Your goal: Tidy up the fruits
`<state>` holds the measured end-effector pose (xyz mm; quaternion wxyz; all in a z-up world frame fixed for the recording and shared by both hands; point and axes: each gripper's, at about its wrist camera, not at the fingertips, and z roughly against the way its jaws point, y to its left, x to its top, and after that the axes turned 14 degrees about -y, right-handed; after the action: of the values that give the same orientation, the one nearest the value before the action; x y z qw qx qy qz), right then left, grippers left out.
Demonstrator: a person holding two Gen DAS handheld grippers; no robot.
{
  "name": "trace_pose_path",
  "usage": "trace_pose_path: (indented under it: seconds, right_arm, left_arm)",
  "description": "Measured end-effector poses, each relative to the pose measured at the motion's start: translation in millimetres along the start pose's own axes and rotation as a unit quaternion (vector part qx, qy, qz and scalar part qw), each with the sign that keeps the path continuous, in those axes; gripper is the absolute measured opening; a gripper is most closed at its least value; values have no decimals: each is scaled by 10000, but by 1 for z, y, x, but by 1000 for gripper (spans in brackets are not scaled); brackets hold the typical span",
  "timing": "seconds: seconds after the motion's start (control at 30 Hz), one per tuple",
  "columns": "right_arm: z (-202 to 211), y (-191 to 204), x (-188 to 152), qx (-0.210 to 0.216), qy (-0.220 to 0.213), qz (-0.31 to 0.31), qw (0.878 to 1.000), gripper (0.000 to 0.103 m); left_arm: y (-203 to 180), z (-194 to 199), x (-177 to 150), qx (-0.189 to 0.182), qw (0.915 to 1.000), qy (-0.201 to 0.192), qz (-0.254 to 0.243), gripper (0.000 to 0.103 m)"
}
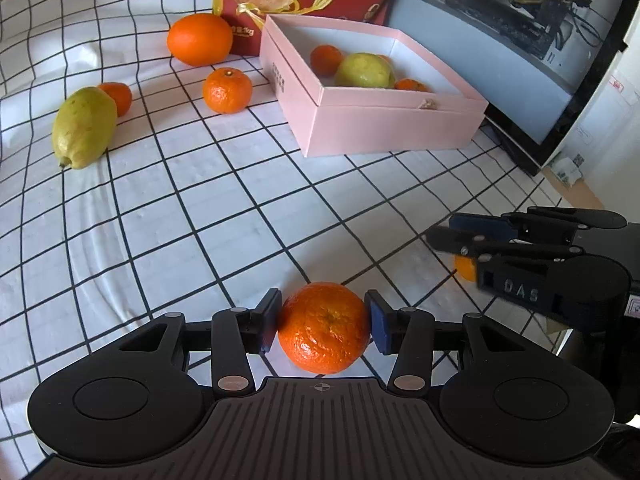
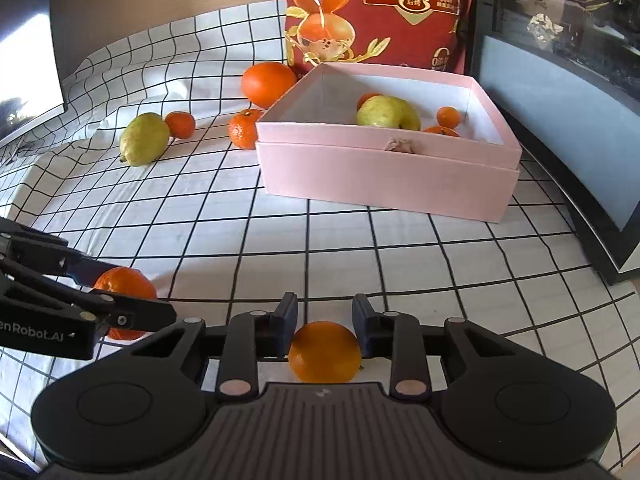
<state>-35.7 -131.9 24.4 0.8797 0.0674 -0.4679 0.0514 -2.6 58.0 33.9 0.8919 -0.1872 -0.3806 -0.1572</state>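
My left gripper (image 1: 323,324) is shut on a mandarin (image 1: 324,328) low over the checked cloth; it also shows in the right wrist view (image 2: 124,284). My right gripper (image 2: 325,322) is shut on a smaller orange (image 2: 325,352), partly seen in the left wrist view (image 1: 465,268). The pink box (image 2: 384,178) stands ahead and holds a green pear (image 2: 386,112) and several mandarins. Loose on the cloth to the left are a large orange (image 2: 267,84), two mandarins (image 2: 244,128) and a green pear (image 2: 144,139).
A red snack bag (image 2: 376,12) stands behind the box. A black monitor (image 2: 560,120) lies along the right side. Another screen (image 2: 24,80) is at the far left. The cloth is wrinkled near the back left.
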Motion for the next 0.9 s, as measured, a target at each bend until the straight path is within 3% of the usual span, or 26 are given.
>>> trace_pose_path:
  seconds: [0.1, 0.37, 0.43, 0.5, 0.57, 0.83, 0.9]
  right_arm:
    - [2, -6, 6, -29, -56, -26, 10000, 12]
    - [15, -23, 5, -118, -122, -203, 9996, 12]
    - [23, -25, 3, -114, -160, -210, 9996, 18]
    - [34, -25, 1, -123, -240, -131, 9996, 46]
    - [44, -26, -2, -97, -286, -90, 9995, 61]
    - [49, -13, -7, 387, -114, -218, 9989, 61]
    - [47, -6, -9, 620, 4, -144, 9980, 53]
  left_arm:
    - [-2, 2, 3, 50, 10000, -69, 10, 51]
    - [-15, -1, 4, 20, 9998, -48, -200, 51]
    - [-16, -1, 3, 33, 9998, -43, -211, 51]
    - [-16, -2, 2, 42, 9998, -31, -190, 51]
    - [-16, -3, 0, 39, 9998, -7, -177, 51]
    - [-19, -5, -3, 15, 9997, 42, -226, 51]
    - [-19, -5, -3, 68, 9996, 35, -264, 51]
